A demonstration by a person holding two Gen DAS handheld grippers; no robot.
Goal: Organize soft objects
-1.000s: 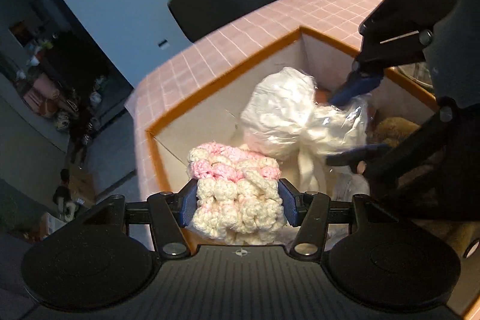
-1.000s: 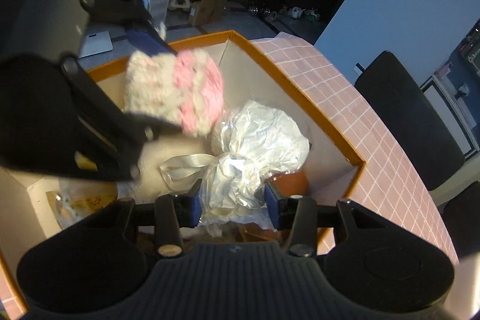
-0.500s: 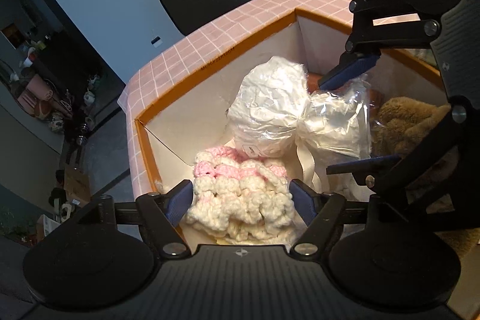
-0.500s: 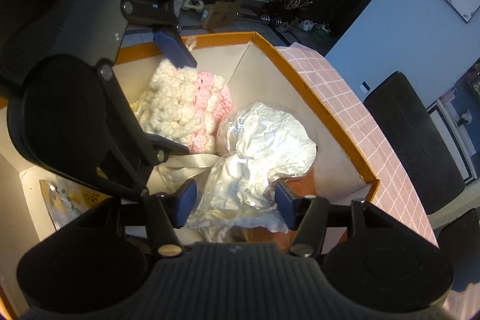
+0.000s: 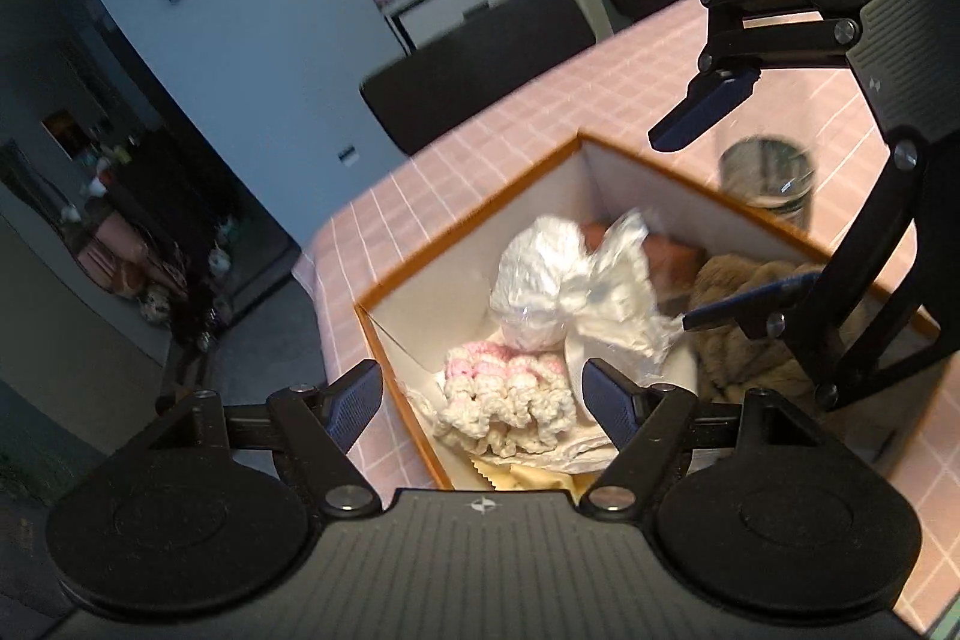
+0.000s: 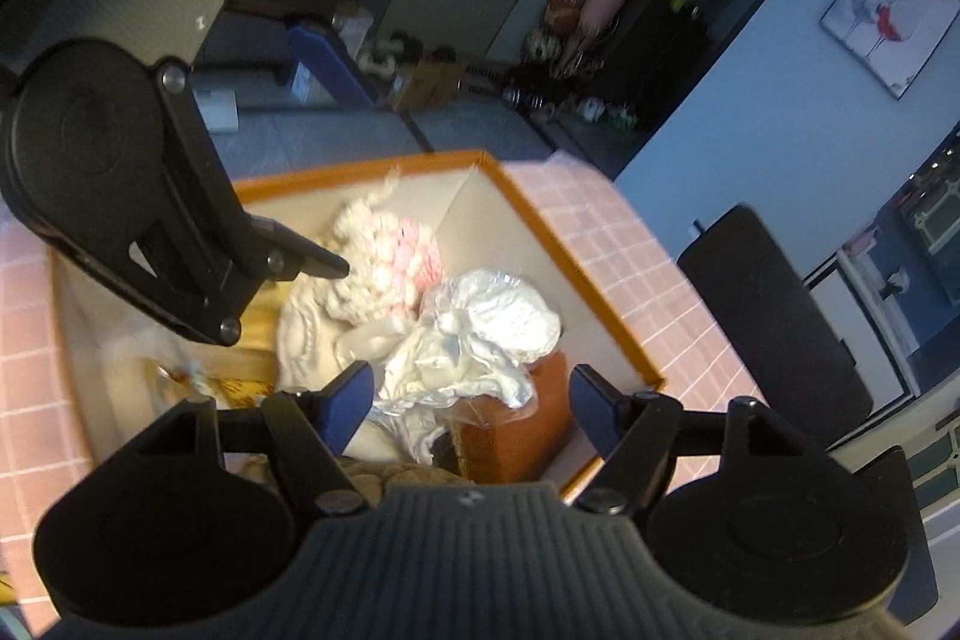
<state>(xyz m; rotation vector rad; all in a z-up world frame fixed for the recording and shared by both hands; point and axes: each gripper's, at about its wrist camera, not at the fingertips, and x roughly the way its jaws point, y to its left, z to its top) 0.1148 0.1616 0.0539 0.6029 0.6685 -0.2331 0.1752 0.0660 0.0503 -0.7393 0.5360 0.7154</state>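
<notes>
A white-and-pink crocheted piece (image 5: 510,394) lies in the near corner of an orange-rimmed white box (image 5: 456,226). A white bundle wrapped in clear plastic (image 5: 570,286) lies beside it, with a brown plush toy (image 5: 750,334) to the right. My left gripper (image 5: 483,400) is open and empty above the crocheted piece. My right gripper (image 6: 471,400) is open and empty above the plastic bundle (image 6: 480,340). The crocheted piece (image 6: 384,262) and box rim (image 6: 570,268) also show in the right wrist view. The right gripper (image 5: 720,202) shows raised over the box in the left wrist view.
The box sits on a table with a pink checked cloth (image 5: 540,112). A glass jar (image 5: 768,178) stands behind the box. Black chairs (image 5: 480,58) stand at the table's far side. An orange-brown item (image 6: 528,430) and yellow packets (image 6: 258,334) lie in the box.
Both grippers opened wide and lifted up out of the box. The crocheted piece and the plastic bundle were let go and now lie in the box.
</notes>
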